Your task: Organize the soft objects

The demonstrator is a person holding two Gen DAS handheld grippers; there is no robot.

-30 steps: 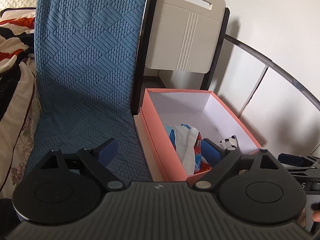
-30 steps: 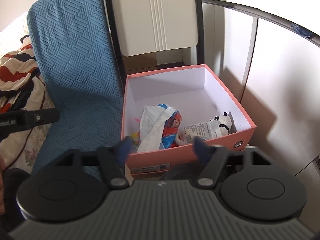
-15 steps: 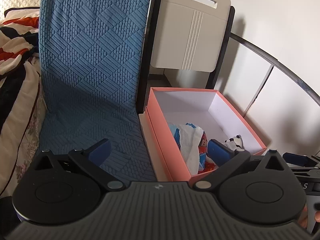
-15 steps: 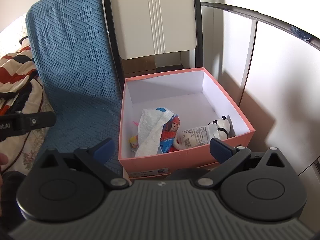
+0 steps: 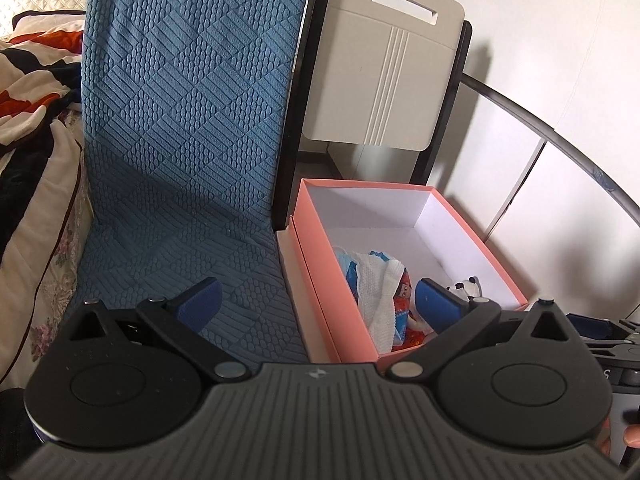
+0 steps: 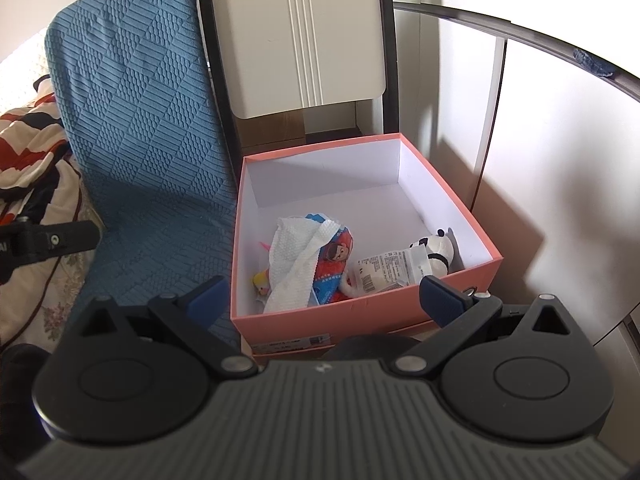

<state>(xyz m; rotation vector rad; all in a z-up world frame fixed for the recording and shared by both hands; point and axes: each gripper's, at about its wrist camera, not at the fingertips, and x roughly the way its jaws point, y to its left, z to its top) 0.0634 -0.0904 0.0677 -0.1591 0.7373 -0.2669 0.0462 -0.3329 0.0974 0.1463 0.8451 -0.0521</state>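
A pink box (image 6: 360,308) with white inner walls stands open beside a blue quilted cushion (image 6: 132,128). Inside it lie a white cloth (image 6: 296,256) draped over a red and blue cartoon-print pouch (image 6: 334,264), a panda plush (image 6: 436,248) with a white printed label (image 6: 384,270), and a small yellow toy (image 6: 261,282). My right gripper (image 6: 320,300) hangs open just in front of the box's near wall, nothing between its fingers. My left gripper (image 5: 316,304) stands open over the box's (image 5: 316,272) left wall, also empty; the cloth (image 5: 376,292) and panda (image 5: 464,288) show past it.
A beige folding chair (image 6: 304,36) in a black frame leans behind the box. A patterned blanket (image 5: 28,92) lies left of the cushion (image 5: 180,120). A white wall and a dark curved rail (image 6: 520,28) close off the right side. The left gripper's body (image 6: 44,236) shows at left.
My right gripper's fingers have spread from narrow to wide open. The left gripper's fingers widened a little. The soft things in the box have not moved.
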